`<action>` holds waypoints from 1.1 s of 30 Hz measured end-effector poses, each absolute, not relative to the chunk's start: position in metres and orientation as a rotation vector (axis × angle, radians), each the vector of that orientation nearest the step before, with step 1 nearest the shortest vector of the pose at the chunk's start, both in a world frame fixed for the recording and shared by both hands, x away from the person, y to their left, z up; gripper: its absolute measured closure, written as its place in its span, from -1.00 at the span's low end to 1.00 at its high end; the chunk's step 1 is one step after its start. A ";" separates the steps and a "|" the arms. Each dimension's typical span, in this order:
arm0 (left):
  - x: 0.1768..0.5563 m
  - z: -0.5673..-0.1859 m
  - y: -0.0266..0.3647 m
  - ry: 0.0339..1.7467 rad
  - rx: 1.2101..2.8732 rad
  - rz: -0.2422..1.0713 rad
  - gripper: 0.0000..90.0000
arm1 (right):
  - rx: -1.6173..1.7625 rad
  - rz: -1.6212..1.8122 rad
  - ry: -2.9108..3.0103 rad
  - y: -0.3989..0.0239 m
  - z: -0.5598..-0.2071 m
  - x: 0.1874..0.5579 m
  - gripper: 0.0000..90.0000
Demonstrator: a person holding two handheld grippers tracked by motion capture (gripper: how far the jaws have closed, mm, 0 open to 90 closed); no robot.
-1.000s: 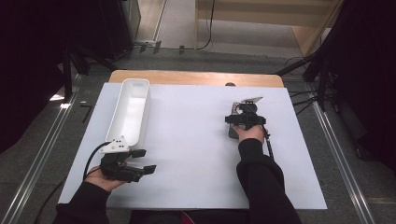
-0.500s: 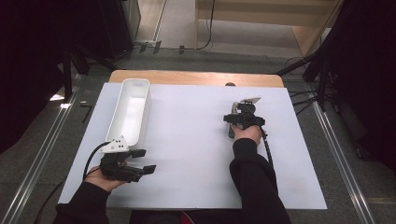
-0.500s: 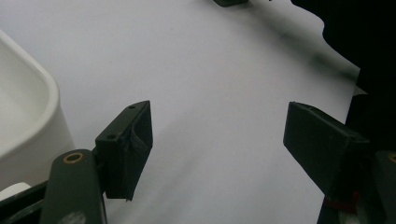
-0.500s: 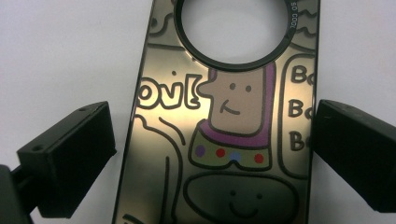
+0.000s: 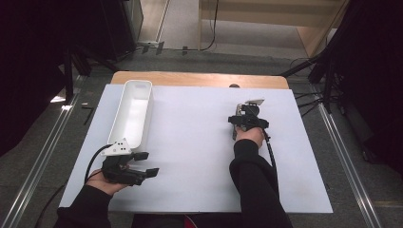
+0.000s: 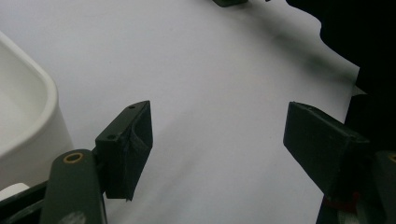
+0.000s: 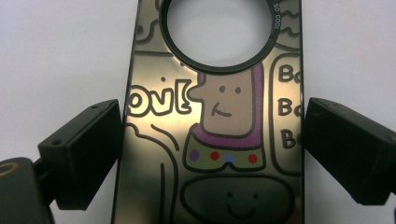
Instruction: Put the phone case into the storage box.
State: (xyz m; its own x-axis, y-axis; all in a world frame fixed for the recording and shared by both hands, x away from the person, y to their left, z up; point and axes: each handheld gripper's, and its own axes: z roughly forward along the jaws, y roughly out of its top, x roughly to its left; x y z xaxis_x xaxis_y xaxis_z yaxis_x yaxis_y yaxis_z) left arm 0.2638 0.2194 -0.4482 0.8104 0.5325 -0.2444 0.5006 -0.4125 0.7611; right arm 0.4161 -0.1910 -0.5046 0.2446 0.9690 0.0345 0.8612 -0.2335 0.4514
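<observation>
A white sheet covers the table, and on it, at the far left, lies a long white tray with rounded corners, running near to far. As far as the high view shows its inside, the tray holds nothing; its smooth floor and walls are bare. In the left gripper view the tray's rounded near corner stands just left of the left-hand jaw.

The left gripper rests low at the near left of the sheet, just near of the tray's near end, pointing right. Its jaws stand wide apart with only bare sheet between them; it has hold of nothing.

The right gripper is at the right of the middle, pointing far, with the person's hand just behind it and a black sleeve running to the near edge. Between its jaws lies the plate, a flat, shiny dark tag flat on the sheet, printed with cartoon figures and bubble letters and pierced by a round, black-rimmed hole at its far end. The jaws have just been closing, with the plate between them. The left-hand jaw sits at the plate's left edge and the right-hand jaw just beside its right edge; whether the pads already press on it I cannot tell. In the high view the plate is hidden under the gripper.
</observation>
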 end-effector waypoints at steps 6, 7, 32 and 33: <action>0.264 -0.448 0.219 0.762 2.080 0.041 -0.47 | 2.190 0.439 1.673 -0.190 -0.505 0.416 -0.88; 0.264 -0.448 0.219 0.762 2.080 0.042 -0.47 | 2.191 0.439 1.670 -0.190 -0.505 0.416 -0.88; 0.264 -0.448 0.219 0.764 2.080 0.040 -0.47 | 2.187 0.431 1.670 -0.191 -0.504 0.415 -0.79; 0.264 -0.448 0.219 0.762 2.081 0.041 -0.47 | 2.189 0.432 1.668 -0.191 -0.503 0.415 -0.79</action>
